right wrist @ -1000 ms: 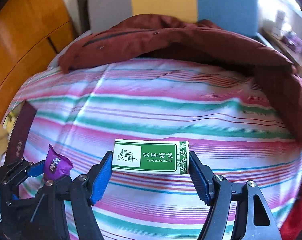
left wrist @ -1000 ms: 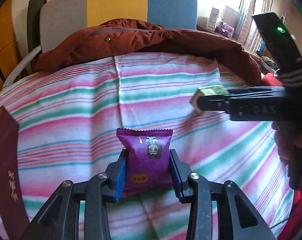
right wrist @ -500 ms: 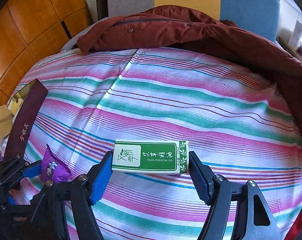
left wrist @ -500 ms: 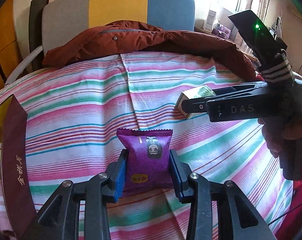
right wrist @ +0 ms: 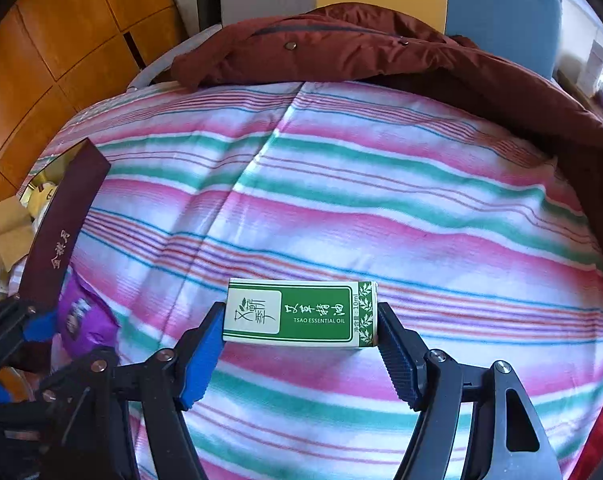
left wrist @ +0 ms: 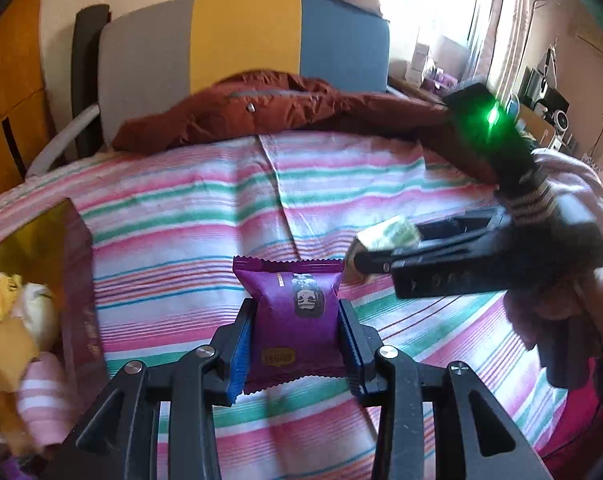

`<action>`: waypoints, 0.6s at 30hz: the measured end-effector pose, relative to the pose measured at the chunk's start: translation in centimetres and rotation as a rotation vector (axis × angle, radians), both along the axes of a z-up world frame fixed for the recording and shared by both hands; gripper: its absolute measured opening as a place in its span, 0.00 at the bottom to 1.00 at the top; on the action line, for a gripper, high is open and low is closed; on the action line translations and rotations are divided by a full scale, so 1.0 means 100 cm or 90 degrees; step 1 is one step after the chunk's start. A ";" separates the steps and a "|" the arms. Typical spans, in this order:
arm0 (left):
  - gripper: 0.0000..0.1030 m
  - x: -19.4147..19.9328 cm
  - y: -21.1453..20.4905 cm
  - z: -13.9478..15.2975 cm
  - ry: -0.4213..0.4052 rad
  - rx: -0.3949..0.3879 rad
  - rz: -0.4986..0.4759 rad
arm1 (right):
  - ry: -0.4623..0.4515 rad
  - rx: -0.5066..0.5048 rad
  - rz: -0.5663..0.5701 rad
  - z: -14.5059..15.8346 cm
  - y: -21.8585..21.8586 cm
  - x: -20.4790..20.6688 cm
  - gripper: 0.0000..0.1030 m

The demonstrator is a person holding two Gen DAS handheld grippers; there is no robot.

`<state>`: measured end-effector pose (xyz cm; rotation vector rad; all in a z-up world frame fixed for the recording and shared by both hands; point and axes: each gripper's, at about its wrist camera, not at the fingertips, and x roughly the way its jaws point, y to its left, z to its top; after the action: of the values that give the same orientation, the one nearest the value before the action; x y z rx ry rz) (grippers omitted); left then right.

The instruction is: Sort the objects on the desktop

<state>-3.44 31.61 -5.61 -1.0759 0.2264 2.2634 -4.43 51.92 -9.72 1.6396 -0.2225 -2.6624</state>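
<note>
My left gripper point(left wrist: 295, 332) is shut on a purple snack packet point(left wrist: 293, 320), held upright above the striped cover. The same packet point(right wrist: 83, 320) shows at the lower left of the right wrist view, inside the left gripper point(right wrist: 41, 328). My right gripper point(right wrist: 301, 328) is shut on a green and white essential oil box point(right wrist: 299, 312), held lengthwise between the blue pads. In the left wrist view that box point(left wrist: 385, 236) sticks out of the right gripper point(left wrist: 375, 250), which a hand holds at the right. A dark red open box point(left wrist: 81, 280) with gold lining stands at the left.
Several soft toys and small items point(left wrist: 17, 320) lie inside the dark red box point(right wrist: 65, 224). A rust-red jacket point(right wrist: 381, 52) lies across the far side of the striped bedcover point(right wrist: 381, 200). A grey, yellow and blue headboard point(left wrist: 245, 40) rises behind. Wooden panels point(right wrist: 61, 40) line the left.
Both grippers have moved left with their loads still held. The dark red box has come further into view at the left, and its toys now show.
</note>
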 end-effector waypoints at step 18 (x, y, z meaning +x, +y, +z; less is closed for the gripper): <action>0.39 0.004 -0.165 0.074 0.098 0.019 0.190 | 0.076 -0.097 0.033 0.057 -0.124 0.008 0.70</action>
<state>-2.99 15.08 1.75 -0.9729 0.0978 2.6117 -3.62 39.48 -4.07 1.4184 -0.3655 -2.6214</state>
